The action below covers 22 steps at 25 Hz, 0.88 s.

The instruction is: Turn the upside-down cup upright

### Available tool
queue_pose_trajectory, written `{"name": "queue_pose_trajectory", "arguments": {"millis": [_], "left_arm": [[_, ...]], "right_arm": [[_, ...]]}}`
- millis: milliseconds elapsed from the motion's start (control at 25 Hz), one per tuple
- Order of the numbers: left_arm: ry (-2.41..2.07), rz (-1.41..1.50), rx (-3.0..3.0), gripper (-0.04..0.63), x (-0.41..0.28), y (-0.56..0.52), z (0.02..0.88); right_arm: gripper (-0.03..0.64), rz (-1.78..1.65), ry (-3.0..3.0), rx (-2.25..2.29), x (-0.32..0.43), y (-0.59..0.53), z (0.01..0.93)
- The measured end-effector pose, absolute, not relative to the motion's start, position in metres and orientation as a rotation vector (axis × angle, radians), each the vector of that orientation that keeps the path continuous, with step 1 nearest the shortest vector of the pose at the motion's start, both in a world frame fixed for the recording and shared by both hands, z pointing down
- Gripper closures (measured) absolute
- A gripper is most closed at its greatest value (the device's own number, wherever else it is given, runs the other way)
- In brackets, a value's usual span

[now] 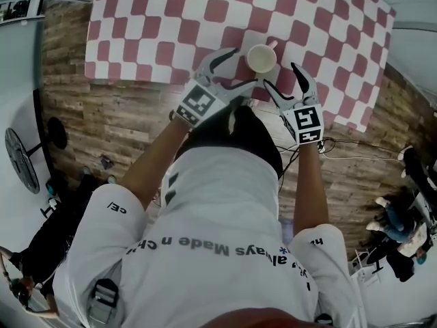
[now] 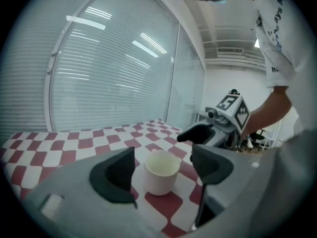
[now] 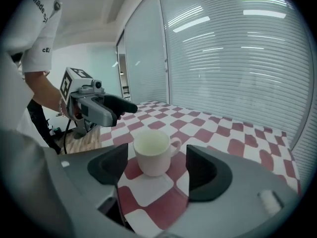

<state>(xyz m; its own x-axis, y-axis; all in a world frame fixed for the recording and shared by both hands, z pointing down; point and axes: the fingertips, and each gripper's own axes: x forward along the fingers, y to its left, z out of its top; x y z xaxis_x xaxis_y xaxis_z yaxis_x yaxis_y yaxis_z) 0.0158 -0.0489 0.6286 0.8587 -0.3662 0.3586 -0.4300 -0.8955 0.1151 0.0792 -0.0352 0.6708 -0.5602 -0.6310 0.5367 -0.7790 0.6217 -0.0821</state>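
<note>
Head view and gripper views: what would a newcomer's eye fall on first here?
First, the white cup, standing upright with its mouth up on the red-and-white checked cloth, near the cloth's edge closest to the person. Then the left gripper and the right gripper, both open, flanking the cup without touching it.

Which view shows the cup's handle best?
The right gripper view. There the upright cup stands close, mouth up, with its handle in clear profile on its right side. The head view shows only a small nub at the rim; the left gripper view shows the cup body, no handle.
</note>
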Motion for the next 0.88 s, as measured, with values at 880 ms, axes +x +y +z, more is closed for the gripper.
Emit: {"name": "queue_pose_trajectory", "arguments": {"millis": [880], "left_arm": [[-1.008, 0.058, 2.826, 0.282, -0.013, -0.031, 0.368]], "right_arm": [[0.328, 0.351, -2.596, 1.581, 0.086, -0.009, 0.367]]}}
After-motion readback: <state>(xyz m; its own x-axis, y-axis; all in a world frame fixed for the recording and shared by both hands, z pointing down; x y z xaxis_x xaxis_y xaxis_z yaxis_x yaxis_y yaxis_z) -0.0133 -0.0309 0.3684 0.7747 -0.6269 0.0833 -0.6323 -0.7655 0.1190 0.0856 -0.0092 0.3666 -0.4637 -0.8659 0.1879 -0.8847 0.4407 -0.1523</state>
